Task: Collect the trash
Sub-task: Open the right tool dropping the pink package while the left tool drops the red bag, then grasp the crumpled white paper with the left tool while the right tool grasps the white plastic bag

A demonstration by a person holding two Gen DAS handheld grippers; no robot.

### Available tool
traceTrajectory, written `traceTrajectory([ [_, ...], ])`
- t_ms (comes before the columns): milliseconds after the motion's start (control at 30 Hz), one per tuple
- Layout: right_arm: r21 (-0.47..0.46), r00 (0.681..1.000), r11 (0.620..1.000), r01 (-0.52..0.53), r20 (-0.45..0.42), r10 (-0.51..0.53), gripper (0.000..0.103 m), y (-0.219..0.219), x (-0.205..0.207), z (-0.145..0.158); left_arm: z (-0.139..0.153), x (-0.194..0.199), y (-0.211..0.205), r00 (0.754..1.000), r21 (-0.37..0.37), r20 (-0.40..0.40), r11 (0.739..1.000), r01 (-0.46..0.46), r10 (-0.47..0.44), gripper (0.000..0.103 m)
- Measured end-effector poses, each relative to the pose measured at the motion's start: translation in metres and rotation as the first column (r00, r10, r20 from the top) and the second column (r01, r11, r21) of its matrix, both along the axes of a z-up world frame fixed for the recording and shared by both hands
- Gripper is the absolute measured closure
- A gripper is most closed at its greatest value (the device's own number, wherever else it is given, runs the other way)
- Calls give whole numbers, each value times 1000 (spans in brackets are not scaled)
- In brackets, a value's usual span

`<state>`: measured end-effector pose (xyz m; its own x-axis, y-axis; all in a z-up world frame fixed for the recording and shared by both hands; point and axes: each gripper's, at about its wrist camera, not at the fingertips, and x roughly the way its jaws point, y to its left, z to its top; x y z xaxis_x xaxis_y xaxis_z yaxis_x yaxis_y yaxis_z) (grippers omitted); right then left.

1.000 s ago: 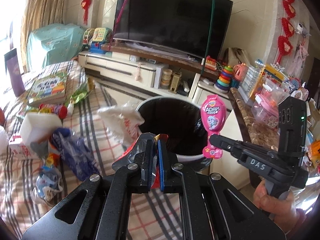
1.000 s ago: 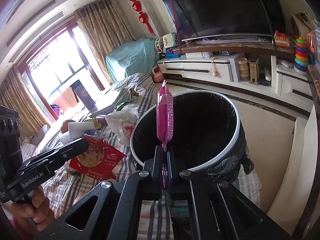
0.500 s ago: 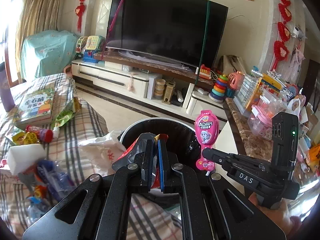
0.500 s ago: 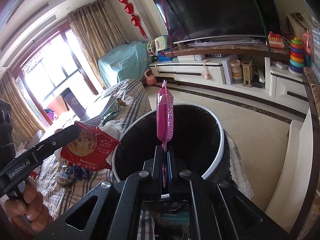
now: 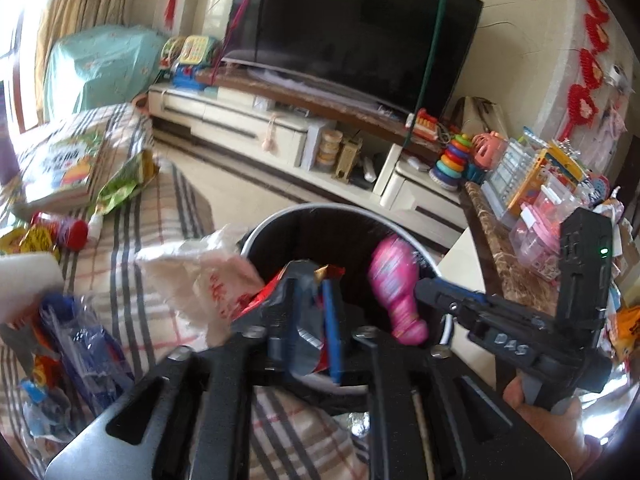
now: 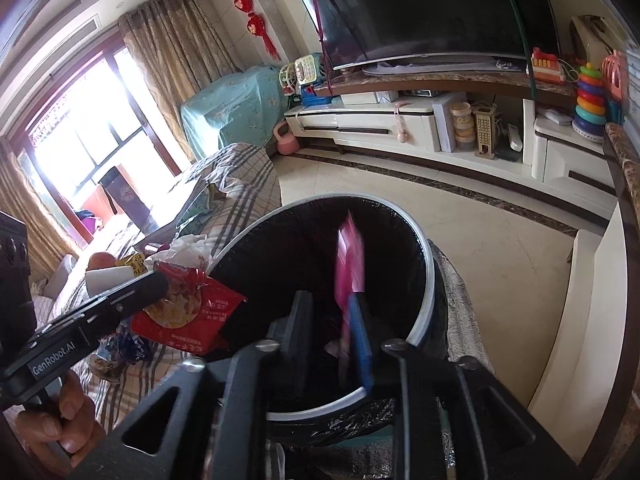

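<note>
Living room with a large dark television (image 5: 356,28) on a long cabinet; a plaid-covered sofa (image 5: 152,216) strewn with wrappers; a black-lined trash bin (image 6: 425,256) beside it; I hold both grippers tilted down over the bin; my left gripper (image 5: 310,304), jaws just parting, the red snack bag (image 6: 188,312) between them; my right gripper (image 6: 330,326) has just been opening, the pink package (image 6: 351,258) dropping blurred against one pad.
</note>
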<state>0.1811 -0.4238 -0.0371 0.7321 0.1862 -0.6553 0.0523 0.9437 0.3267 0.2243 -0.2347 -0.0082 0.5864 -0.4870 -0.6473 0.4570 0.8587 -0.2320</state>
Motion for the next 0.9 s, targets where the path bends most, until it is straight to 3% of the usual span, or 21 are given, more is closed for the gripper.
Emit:
traceTrajectory([
  [33, -1, 1000, 1000, 1, 3, -1, 58, 1, -1, 1, -1, 0, 3, 1000, 0, -3, 1000, -9, 9, 65],
  [167, -5, 1000, 1000, 3, 12, -3, 53, 5, -4, 4, -7, -3, 15, 999, 5, -12, 999, -33, 33, 58],
  [233, -6, 1000, 1000, 3, 17, -3, 43, 8, -5, 5, -9, -6, 22, 999, 8, -14, 999, -48, 48, 49],
  [533, 4, 999, 1000, -16, 43, 16, 15, 28, -12, 12, -15, -28, 63, 994, 13, -20, 994, -107, 107, 44],
  [900, -40, 995, 996, -83, 45, 85, 8, 74, -15, 12, -11, -57, 112, 981, 9, -4, 981, -192, 192, 39],
])
